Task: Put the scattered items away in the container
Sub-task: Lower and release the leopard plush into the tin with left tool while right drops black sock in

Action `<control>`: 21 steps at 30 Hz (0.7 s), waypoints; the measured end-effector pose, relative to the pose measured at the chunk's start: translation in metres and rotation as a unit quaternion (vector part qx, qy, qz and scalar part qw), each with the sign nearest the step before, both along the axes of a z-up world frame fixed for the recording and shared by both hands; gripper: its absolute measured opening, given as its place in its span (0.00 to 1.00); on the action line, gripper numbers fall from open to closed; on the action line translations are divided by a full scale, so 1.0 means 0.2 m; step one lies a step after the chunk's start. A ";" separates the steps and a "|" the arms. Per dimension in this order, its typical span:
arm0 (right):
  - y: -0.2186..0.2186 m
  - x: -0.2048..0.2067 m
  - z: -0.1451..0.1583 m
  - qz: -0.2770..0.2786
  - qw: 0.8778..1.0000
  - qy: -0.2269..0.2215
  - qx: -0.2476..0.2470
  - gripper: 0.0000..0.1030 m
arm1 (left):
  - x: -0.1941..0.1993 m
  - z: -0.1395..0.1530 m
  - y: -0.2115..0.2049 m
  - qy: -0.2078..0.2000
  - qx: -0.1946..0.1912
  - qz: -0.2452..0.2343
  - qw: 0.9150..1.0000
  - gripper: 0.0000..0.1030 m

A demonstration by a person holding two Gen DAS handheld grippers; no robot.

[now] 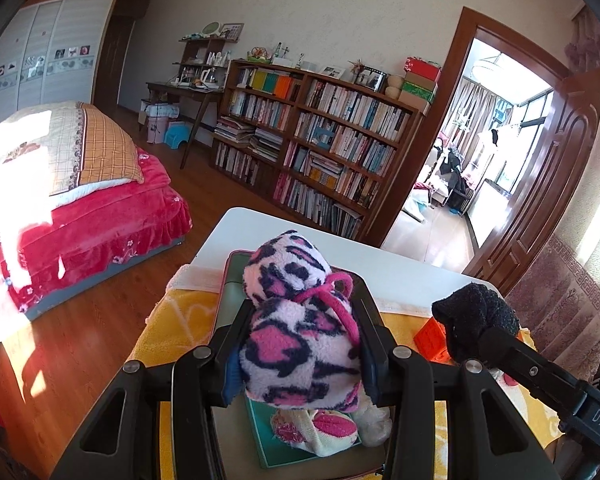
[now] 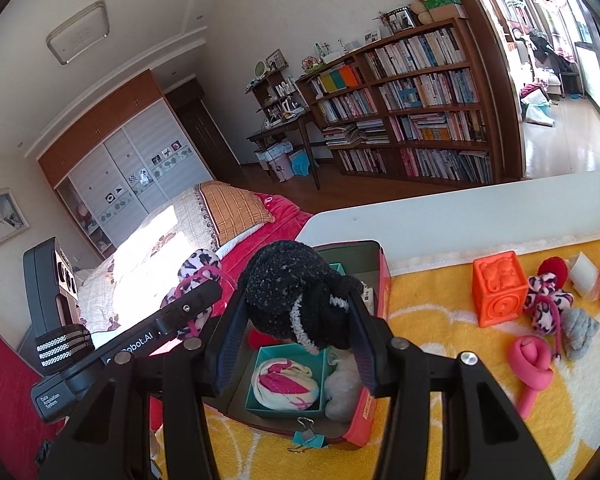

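A fluffy pink leopard-print sock bundle [image 1: 296,336] and a fuzzy black sock bundle [image 2: 296,300] are both held up over the open pink box [image 2: 380,276], where a rolled pink-and-cream sock [image 2: 286,384] is already tucked in a teal tray [image 2: 288,412].

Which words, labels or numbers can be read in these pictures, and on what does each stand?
"DAS": on the right hand-held gripper, on its body.
"Data Acquisition System": on the left hand-held gripper, on its body.
"...obot.AI", its start hidden: on the same left one.
Book spines on the bookshelf and the label on the box: too small to read.
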State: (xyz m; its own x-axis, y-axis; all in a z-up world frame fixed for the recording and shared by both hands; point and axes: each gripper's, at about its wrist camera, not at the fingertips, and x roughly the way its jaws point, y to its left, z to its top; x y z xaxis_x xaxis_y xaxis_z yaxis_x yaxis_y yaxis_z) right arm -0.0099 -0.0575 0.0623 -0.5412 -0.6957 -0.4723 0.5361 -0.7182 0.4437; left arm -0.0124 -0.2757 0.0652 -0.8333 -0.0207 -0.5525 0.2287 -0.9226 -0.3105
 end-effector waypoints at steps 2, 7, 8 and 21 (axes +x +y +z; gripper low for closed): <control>-0.01 0.00 0.00 0.002 1.000 0.002 0.002 0.51 | 0.00 -0.01 -0.01 0.000 0.001 0.001 1.000 0.45; -0.03 0.01 -0.02 0.008 1.000 0.001 0.006 0.51 | 0.00 -0.02 0.00 -0.003 0.001 -0.001 1.000 0.45; -0.04 0.01 -0.03 0.009 1.000 -0.001 0.007 0.51 | 0.00 -0.03 0.00 -0.004 0.000 -0.001 1.000 0.45; -0.07 -0.01 -0.08 0.022 0.999 -0.015 0.020 0.54 | 0.02 -0.04 -0.01 0.002 0.009 0.034 0.999 0.86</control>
